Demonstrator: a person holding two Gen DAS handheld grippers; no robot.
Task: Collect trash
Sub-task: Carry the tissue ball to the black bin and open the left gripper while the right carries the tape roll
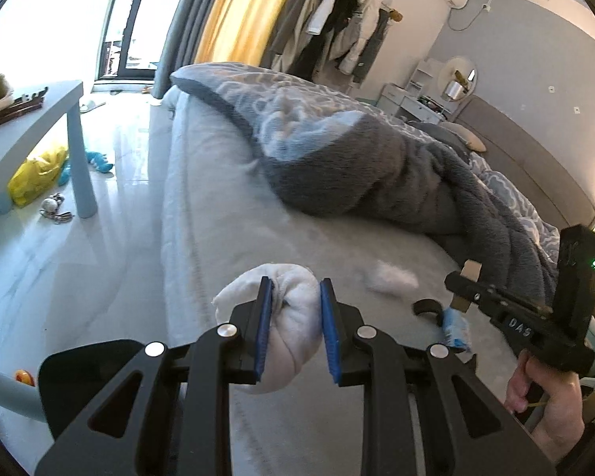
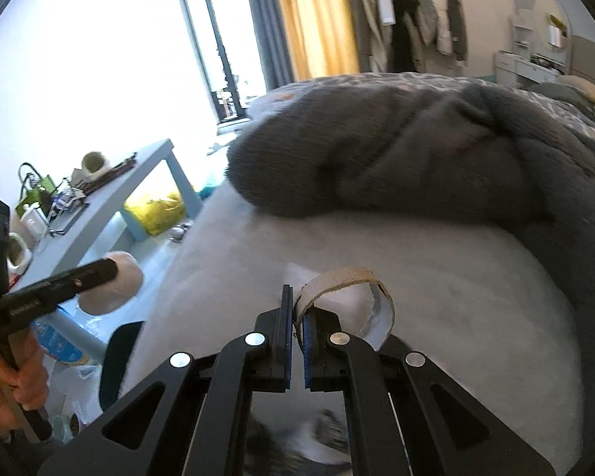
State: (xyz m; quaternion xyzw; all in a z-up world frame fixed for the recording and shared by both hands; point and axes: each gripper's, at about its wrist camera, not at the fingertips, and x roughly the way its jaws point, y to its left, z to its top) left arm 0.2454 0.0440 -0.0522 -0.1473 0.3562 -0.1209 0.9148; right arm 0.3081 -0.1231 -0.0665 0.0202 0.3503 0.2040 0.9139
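The left gripper (image 1: 293,301), black-framed with blue-padded fingers, is clamped on a bunched white cloth (image 1: 285,317) that fills the space between its pads. The right gripper (image 2: 296,317), of the same build, has its fingers nearly together, pinching one end of a torn brown cardboard strip (image 2: 337,281). A bare hand (image 1: 543,396) grips its handle from below.

"DAS" on right gripper (image 1: 466,283)

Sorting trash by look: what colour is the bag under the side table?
Yellow bag, clearest in the left wrist view.
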